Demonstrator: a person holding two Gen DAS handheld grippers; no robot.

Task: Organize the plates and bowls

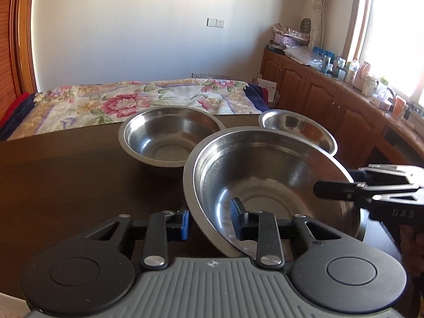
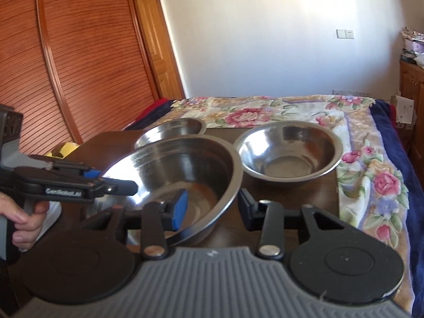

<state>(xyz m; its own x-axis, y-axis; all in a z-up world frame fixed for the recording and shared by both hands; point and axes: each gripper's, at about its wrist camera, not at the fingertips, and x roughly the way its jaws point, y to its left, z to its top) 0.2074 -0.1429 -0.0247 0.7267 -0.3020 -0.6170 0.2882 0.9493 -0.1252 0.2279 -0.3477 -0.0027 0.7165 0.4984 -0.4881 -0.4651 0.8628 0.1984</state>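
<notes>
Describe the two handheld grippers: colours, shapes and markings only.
Both the left gripper and the right gripper have a grey ribbed body, two round black discs, black link arms with silver rivets, and blue-padded fingers. White lettering runs along the left one's side. A bare hand holds its grey handle; no sleeve shows.

Around the tilted big bowl, two smaller bowls are crowding the far side, the two grippers are straddling its near rim, and bare dark table is lying open to its left.
</notes>
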